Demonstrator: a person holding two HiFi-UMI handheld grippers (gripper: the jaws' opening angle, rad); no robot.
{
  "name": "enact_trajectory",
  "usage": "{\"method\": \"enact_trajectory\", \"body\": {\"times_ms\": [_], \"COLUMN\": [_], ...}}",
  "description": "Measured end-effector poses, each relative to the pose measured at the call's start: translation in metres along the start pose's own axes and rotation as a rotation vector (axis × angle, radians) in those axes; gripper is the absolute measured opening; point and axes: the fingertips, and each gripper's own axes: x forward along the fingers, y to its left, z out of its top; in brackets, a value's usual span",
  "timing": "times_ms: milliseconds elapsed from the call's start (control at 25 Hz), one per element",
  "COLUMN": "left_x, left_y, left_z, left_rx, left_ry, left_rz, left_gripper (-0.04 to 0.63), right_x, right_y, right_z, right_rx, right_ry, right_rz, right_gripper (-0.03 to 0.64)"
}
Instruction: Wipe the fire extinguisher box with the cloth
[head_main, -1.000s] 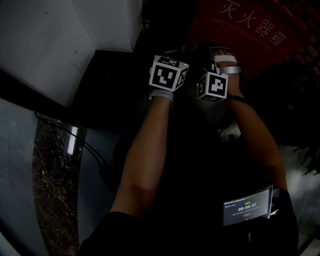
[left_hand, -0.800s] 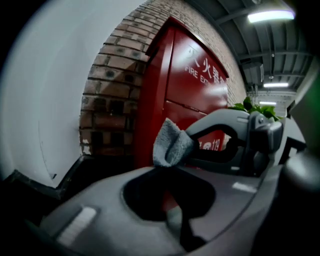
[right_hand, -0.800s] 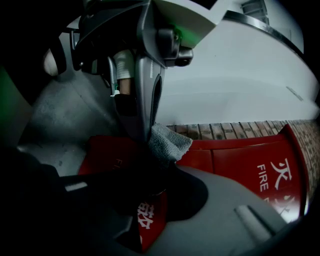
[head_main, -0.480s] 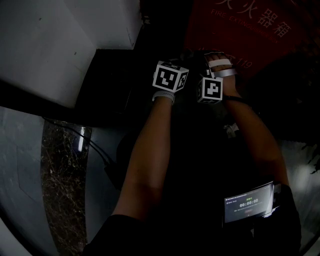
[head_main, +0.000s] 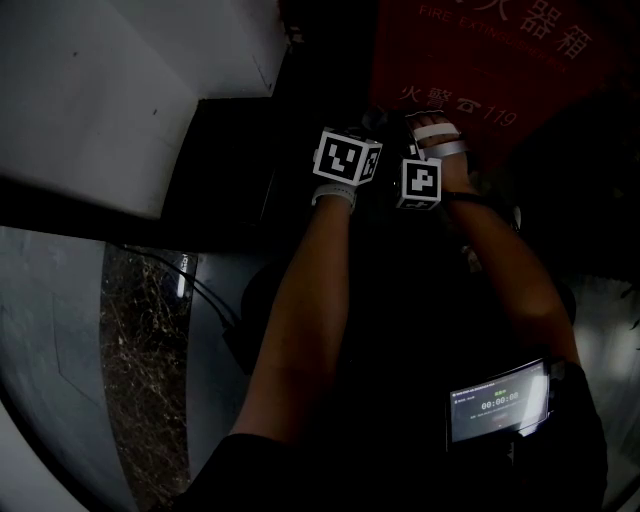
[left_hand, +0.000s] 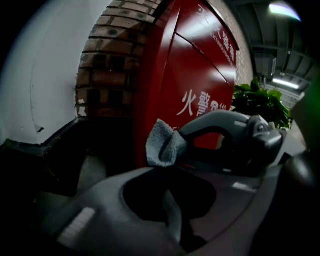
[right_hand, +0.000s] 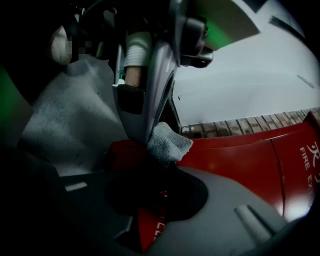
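Two hand-held grey grippers meet at one small, grey-blue terry cloth, held just in front of the tall red metal fire extinguisher box with white lettering. The left gripper has its jaws pressed together on the lower edge of the cloth, which sticks up from the tips in a crumpled fold. The right gripper seems to pinch the same cloth from the other side, jaws drawn together beneath it, though the dim light makes that grip hard to confirm. In the head view the two grippers sit side by side, nearly touching, below the box's white characters. The cloth is close to the red face; whether it touches cannot be told. In the left gripper view a brown brick wall stands left of the box and a leafy green plant right of it
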Motion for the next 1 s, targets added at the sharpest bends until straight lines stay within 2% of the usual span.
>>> {"method": "enact_trajectory", "body": {"times_ms": [200,680,840,1000], "left_x": [0.01,0.026,0.024,0.006], "left_y": [0.001,0.007,0.009,-0.001], "left_z": [-0.013,-0.043,-0.041,-0.013], "left_rx": [0.0,-0.028,-0.04,0.001], "left_ry": [0.049,0.163,0.17,0.097], "left_rz": [-0.001,0.0,0.015,0.016], "left_gripper": [0.003,0.003,0.003,0.003], "right_x": [0.004,0.022,0.017,-0.003], "right_y": [0.012,0.065,0.064,0.036], "right_z": [0.001,-0.007,-0.001,0.003], "right_rx": [0.013,0.016,0.105,0.248], "right_ry": [-0.021,-0.024,-0.06,-0.087], "right_rz": [0.0,0.087,0.111,0.091], "right_gripper": [0.069,0.071,0.074,0.075]}}
